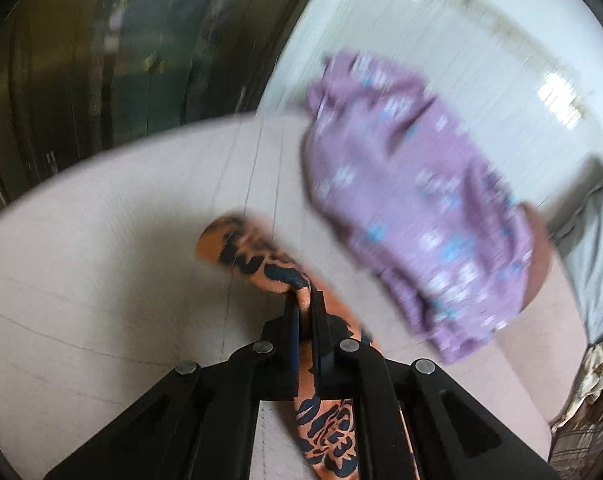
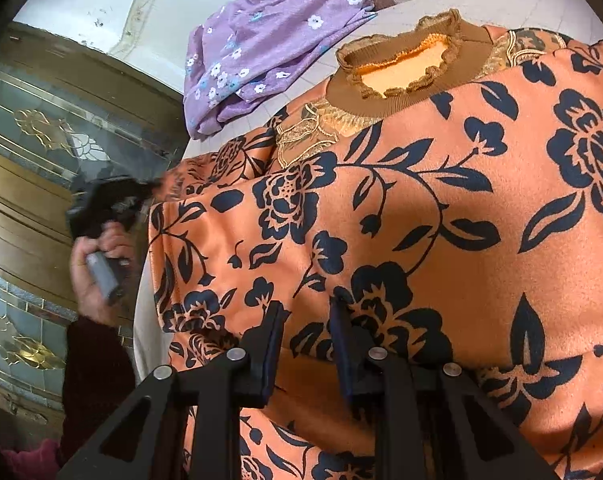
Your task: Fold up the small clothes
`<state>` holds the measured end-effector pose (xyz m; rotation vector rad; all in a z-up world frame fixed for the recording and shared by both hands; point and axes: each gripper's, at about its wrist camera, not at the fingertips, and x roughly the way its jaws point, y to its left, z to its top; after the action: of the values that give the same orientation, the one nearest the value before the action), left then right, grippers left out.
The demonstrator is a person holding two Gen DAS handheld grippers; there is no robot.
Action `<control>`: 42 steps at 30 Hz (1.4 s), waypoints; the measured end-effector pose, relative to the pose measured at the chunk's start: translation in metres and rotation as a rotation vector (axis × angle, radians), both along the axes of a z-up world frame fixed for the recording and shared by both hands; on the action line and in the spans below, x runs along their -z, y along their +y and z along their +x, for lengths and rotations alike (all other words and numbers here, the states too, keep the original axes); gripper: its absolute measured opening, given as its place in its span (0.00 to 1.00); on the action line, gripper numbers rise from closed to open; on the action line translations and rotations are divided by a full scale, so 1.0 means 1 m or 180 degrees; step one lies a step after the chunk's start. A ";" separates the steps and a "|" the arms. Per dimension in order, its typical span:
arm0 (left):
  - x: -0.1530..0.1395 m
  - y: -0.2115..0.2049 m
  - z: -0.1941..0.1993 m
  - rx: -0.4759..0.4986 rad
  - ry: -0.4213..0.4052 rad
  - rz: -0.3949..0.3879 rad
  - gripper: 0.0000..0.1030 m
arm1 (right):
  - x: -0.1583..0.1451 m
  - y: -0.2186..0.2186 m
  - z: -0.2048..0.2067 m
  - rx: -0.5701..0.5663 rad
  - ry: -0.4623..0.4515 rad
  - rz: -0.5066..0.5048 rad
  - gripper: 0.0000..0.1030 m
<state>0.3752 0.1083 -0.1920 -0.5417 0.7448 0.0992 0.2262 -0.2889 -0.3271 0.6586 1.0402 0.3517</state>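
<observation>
An orange top with dark blue flowers [image 2: 421, 220] lies spread on a pale table [image 2: 481, 4], its brown frilled collar [image 2: 405, 72] at the far side. My left gripper [image 1: 307, 300] is shut on the top's sleeve [image 1: 261, 260], which hangs through the fingers. In the right wrist view the left gripper [image 2: 113, 204] shows blurred at the top's left edge, held by a hand. My right gripper [image 2: 307, 312] is open just above the lower part of the top, with nothing between its fingers.
A purple garment with small white and blue flowers [image 1: 413, 200] lies crumpled at the table's far side; it also shows in the right wrist view [image 2: 269, 48]. Brown cabinets with glass panels [image 2: 41, 160] stand to the left. Grey cloth [image 1: 597, 240] lies at the right.
</observation>
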 end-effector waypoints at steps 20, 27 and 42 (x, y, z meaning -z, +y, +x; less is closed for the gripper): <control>-0.197 -0.054 -0.149 0.0567 -0.1631 0.0940 0.04 | -0.033 -0.012 -0.016 0.0179 -0.0206 -0.0051 0.29; -0.174 -0.188 -0.175 0.1786 -0.1593 0.1167 0.05 | -0.064 -0.105 -0.051 0.1129 -0.0425 0.0146 0.62; -0.089 -0.239 -0.173 0.2323 -0.1056 0.1583 0.78 | -0.087 -0.192 -0.089 0.1835 -0.0533 0.0241 0.65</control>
<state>0.2026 -0.1310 -0.1031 0.2049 0.5265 -0.4655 0.1367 -0.4811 -0.2406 0.9456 0.6419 -0.0582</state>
